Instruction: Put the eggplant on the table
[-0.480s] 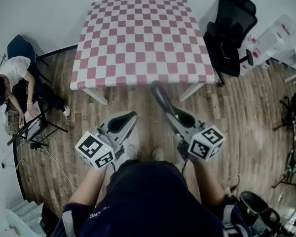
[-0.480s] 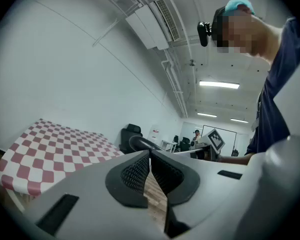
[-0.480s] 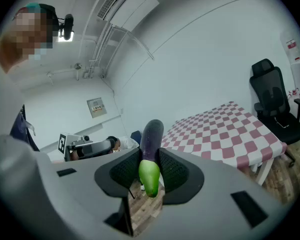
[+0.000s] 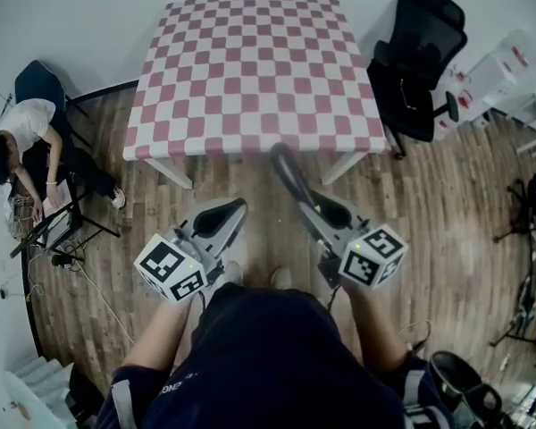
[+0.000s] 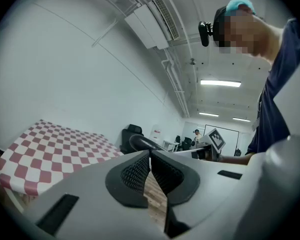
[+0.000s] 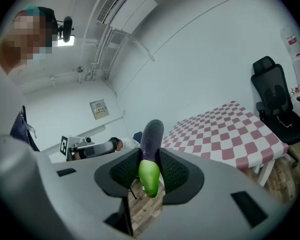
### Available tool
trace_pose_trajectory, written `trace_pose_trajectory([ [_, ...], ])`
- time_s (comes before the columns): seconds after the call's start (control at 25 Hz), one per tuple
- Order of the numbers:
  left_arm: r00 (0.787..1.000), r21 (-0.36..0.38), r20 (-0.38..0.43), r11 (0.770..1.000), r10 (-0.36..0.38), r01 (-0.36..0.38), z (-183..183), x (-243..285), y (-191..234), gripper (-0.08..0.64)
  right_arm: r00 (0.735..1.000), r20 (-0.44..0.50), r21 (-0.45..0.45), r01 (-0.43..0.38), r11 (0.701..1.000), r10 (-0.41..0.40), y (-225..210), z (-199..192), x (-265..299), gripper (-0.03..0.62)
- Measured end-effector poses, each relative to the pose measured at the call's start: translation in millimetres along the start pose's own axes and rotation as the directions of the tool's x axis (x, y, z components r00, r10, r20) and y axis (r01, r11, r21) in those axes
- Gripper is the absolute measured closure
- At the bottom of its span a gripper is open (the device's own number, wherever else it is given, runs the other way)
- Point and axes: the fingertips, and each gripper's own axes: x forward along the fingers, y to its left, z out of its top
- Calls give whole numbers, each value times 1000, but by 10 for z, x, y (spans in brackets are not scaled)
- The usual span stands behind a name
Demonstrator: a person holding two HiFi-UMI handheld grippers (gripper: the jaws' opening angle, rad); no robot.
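Right tongs (image 6: 150,170) clench eggplant (image 6: 151,136) by green stem end, short of counter (image 4: 250,70) edge; long body may pivot, slip to floor (image 4: 447,204); left tongs (image 5: 150,160) clenched, empty

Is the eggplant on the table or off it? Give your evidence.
Off it: the right gripper is shut on the eggplant, held up short of the table.
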Motion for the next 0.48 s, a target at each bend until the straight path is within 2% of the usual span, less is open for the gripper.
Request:
trace_pose_trajectory([
  [0.28,999,7,15,999,38,-38,-76,304,-226,526,999,-11,5,-33,999,33,-333,10,-318,460],
  [0.48,998,3,6,998,64,-64,-85,468,-177,526,998,-23,23,-59,998,59,-530,39,-311,460],
])
